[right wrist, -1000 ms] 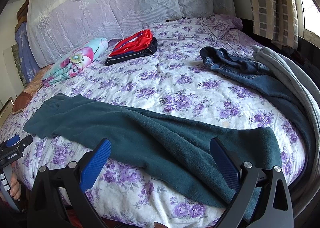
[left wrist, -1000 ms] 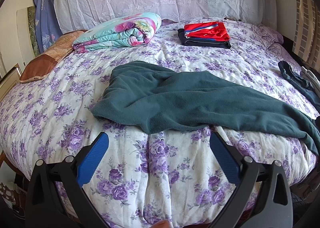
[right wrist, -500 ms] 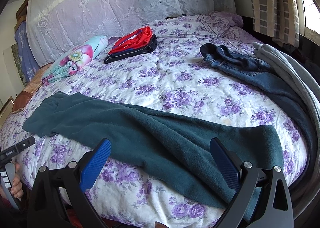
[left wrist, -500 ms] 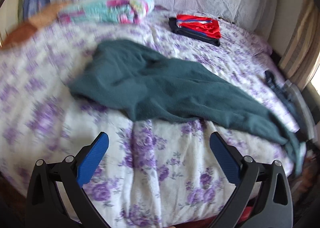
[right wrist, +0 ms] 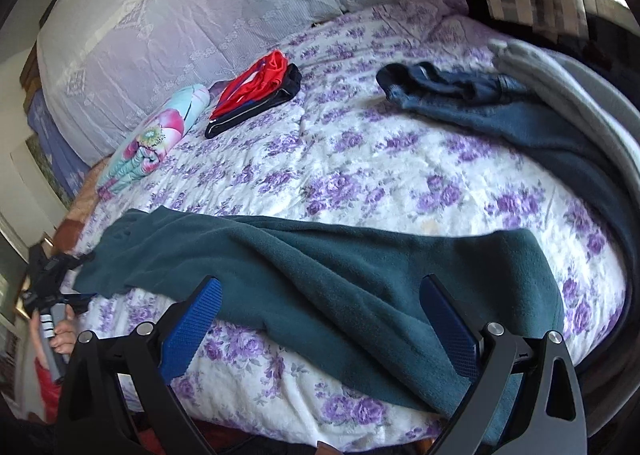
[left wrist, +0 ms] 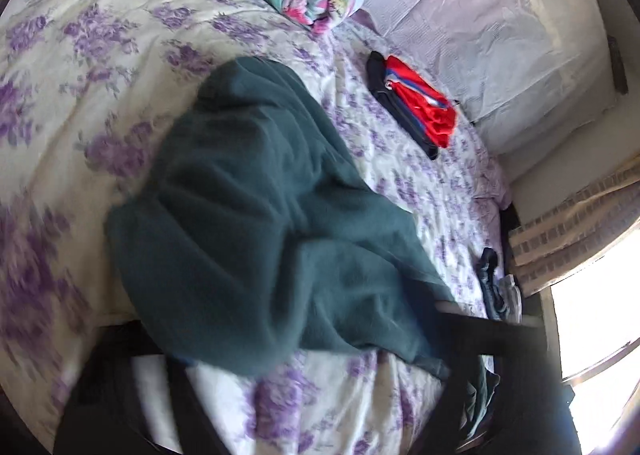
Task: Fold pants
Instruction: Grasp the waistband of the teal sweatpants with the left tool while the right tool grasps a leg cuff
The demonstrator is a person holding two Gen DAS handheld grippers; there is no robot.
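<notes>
Dark green pants [left wrist: 260, 235] lie stretched along the front edge of the flowered bed [right wrist: 400, 159]. In the blurred, tilted left wrist view my left gripper [left wrist: 308, 343] is down at one end of the pants. Its jaws are closing, and bunched green cloth lies between the dark fingers and hides the pads. The right wrist view shows that gripper [right wrist: 52, 275] at the far left end of the pants [right wrist: 320, 267], held by a hand [right wrist: 64, 335]. My right gripper [right wrist: 320, 315] hovers open over the other half of the pants, its blue pads wide apart and pressing nothing.
Folded red and black clothes [right wrist: 256, 95] and a rolled floral quilt [right wrist: 156, 139] lie near the white pillows [right wrist: 200, 7]. Blue jeans [right wrist: 460, 95] and a grey garment [right wrist: 560, 87] lie at the bed's right side. A bright window [left wrist: 592, 315] is beyond them.
The left gripper has rolled and dropped in onto the end of the pants, so cloth now sits between its fingers. The right gripper has shifted slightly and stays open.
</notes>
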